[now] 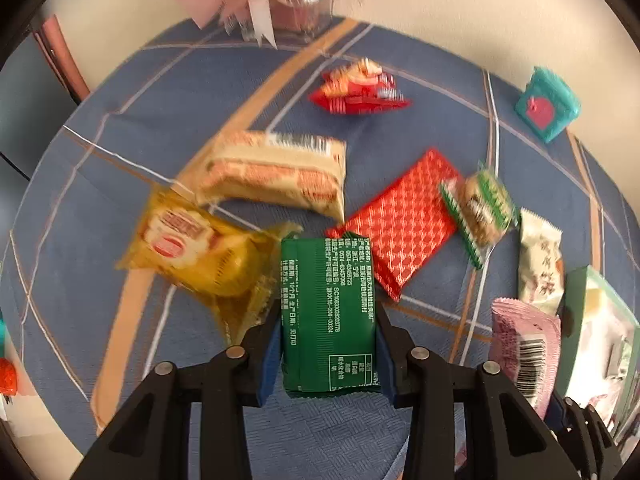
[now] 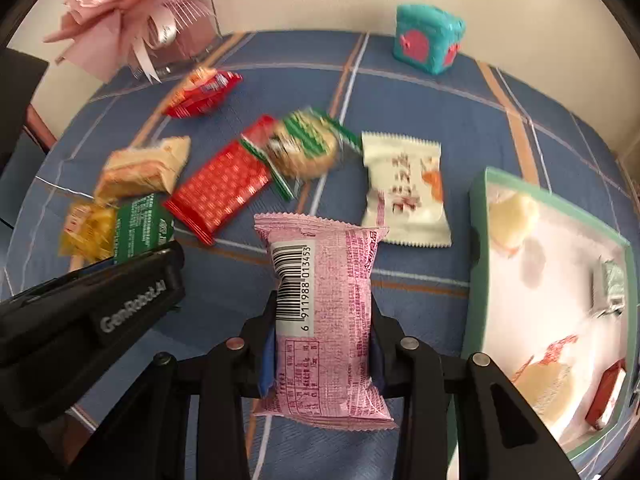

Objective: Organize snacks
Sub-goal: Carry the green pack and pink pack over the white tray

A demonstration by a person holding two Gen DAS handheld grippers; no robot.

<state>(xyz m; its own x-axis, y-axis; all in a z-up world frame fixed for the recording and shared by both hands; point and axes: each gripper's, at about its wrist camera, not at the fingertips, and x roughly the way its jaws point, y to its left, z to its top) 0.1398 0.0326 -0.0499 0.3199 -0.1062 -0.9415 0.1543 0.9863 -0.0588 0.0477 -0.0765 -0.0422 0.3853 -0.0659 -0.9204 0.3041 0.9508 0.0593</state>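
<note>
Two snacks are held at the same time, one in each gripper, probably so that both can go to the box in a single trip. The left gripper [image 1: 328, 344] pinches a green packet [image 1: 326, 312] by its long sides, and the right gripper [image 2: 324, 344] pinches a pink packet [image 2: 324, 320] in the same way, barcode side up; gripping across the narrow width keeps each packet straight and stops it from slipping. Both packets seem to hang just above the blue checked tablecloth [image 1: 168, 92], not resting on it. Several other snacks lie loose near the middle of the table: a yellow packet [image 1: 192, 248], a beige cracker pack [image 1: 276, 172], a red foil packet [image 1: 400, 220], a round biscuit in green wrap [image 2: 304, 148], a white packet [image 2: 404, 188] and a small red packet [image 2: 202, 92] toward the far edge. The green-rimmed box [image 2: 478, 248] stands at the right edge of the table and already holds a few pieces, so it is likely the collecting place
</note>
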